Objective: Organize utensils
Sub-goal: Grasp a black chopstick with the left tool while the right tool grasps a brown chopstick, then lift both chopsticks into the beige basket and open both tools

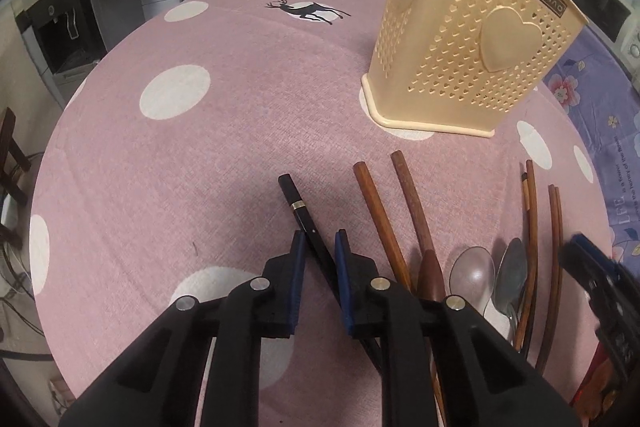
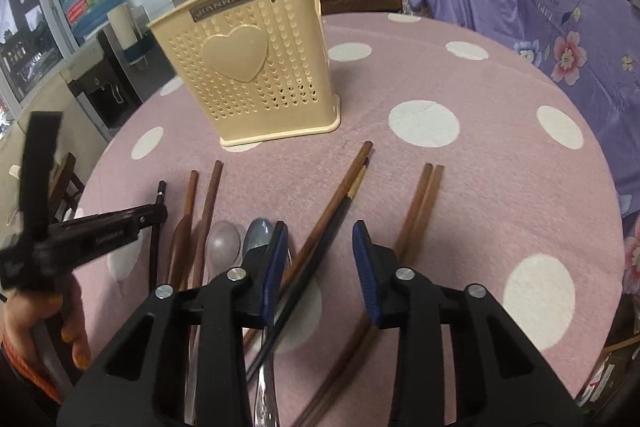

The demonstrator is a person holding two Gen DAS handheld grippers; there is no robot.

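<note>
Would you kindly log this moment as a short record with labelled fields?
surface: pink polka-dot tablecloth
holder: upright beige perforated plastic utensil holder with heart motifs, contents not visible
loose utensils: black chopstick with gold band, brown wooden chopsticks, two metal spoons, all lying flat
left hand-held gripper: open, straddling the black chopstick
right hand-held gripper: open, above the brown wooden chopsticks

Left gripper (image 1: 319,241): low, angled forward and down, jaws parted with a narrow gap. Right gripper (image 2: 320,233): low, jaws spread wide, nothing between the blue pads (image 2: 276,267). Person's left hand (image 2: 60,315) wraps the left gripper's handle.
</note>
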